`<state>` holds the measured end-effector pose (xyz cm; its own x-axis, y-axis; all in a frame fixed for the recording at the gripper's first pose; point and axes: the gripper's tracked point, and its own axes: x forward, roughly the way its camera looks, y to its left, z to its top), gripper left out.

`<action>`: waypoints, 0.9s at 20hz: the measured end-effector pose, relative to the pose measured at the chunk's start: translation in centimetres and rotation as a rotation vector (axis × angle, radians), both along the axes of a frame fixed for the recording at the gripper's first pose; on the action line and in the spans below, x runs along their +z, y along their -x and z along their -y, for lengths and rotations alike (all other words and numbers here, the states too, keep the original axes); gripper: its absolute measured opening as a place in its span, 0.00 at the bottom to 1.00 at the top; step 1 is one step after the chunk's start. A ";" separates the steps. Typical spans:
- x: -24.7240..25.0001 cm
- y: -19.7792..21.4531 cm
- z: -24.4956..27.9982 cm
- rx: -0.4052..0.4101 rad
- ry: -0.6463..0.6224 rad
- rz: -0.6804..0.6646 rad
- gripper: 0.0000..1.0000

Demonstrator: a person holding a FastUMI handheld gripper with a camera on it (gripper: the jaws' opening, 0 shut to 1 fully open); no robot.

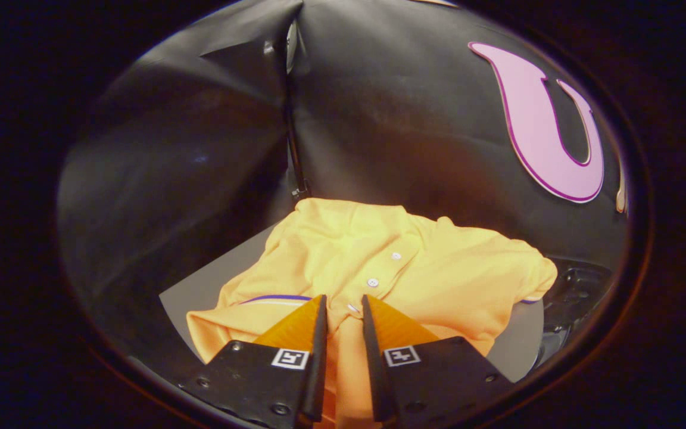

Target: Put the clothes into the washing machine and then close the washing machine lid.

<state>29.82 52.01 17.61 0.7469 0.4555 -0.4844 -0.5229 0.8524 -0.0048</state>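
Yellow polo shirt spread in a loose, rumpled heap on a grey desk, reaching from just between the fingers out toward 12 o'clock, almost to the foot of the black cloth wall. Button placket running from the fingertips toward 1 o'clock, three small white buttons in a line along it. Collar and upper body of the shirt bunched at 12 o'clock, one sleeve with a thin purple stripe lying at 10 o'clock of the fingertips, the other sleeve end out at 3 o'clock near the desk's edge.

Gripper set low over the near part of the shirt, fingers narrowed to a slim gap with a fold of yellow fabric standing up between them. Fabric filling the gap from the tips back toward 6 o'clock, both inner faces seemingly against it, so pinched on the shirt as far as can be told. A small square printed marker on each finger's base.

Dark, glossy moulded part at 3 o'clock of the shirt, just past the desk's curved edge, partly covered by the sleeve end; too dim to tell whether it belongs to the washing machine. Seam of the booth walls rising at 12 o'clock behind the shirt, a thin dark pole along it.
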 end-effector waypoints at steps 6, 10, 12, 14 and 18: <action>-0.3 0.4 2.4 -0.049 -0.035 0.006 0.04; 0.9 0.9 6.8 -0.144 -0.060 0.020 0.02; 1.6 1.5 9.8 -0.209 -0.076 0.021 0.02; 2.5 2.0 12.8 -0.283 -0.078 0.039 0.02; 6.2 0.8 20.8 -0.468 -0.025 0.160 0.02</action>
<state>29.01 31.18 23.86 0.9381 0.0634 -0.3405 -0.0782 0.9965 -0.0300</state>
